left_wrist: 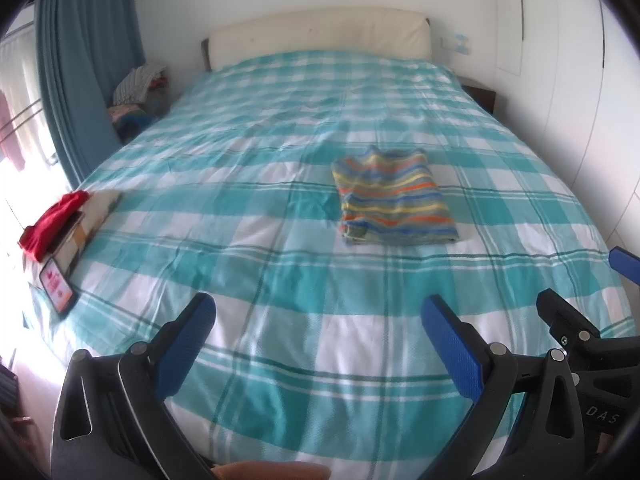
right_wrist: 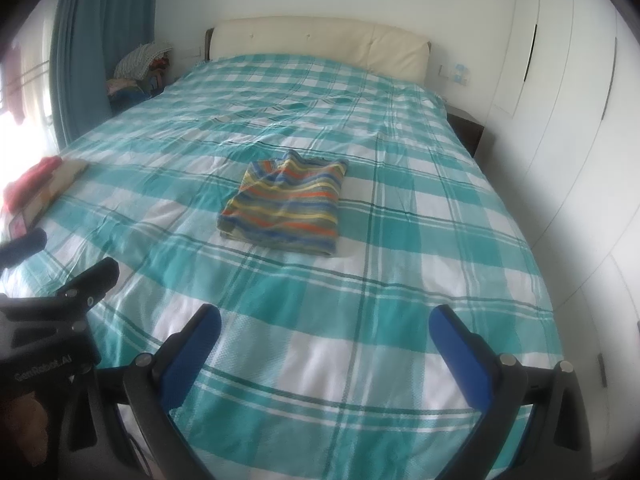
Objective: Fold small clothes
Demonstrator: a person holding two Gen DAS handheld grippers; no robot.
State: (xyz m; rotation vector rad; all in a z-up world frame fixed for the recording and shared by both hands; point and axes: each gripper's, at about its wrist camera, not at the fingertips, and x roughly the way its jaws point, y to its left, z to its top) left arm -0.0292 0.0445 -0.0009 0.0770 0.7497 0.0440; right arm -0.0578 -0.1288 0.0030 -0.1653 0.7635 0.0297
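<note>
A small striped garment (left_wrist: 394,198) in orange, yellow, blue and green lies folded into a neat rectangle on the teal checked bed cover (left_wrist: 280,280). It also shows in the right wrist view (right_wrist: 286,204). My left gripper (left_wrist: 320,312) is open and empty, held above the near end of the bed, well short of the garment. My right gripper (right_wrist: 326,324) is open and empty too, beside the left one; part of it shows at the right edge of the left wrist view (left_wrist: 580,336).
A red cloth (left_wrist: 52,220) lies on a box at the bed's left edge, with a phone (left_wrist: 58,284) just in front. A cream headboard (left_wrist: 320,34) is at the far end, a clothes pile (left_wrist: 138,84) and blue curtain (left_wrist: 84,60) at left, white wardrobes (right_wrist: 560,100) at right.
</note>
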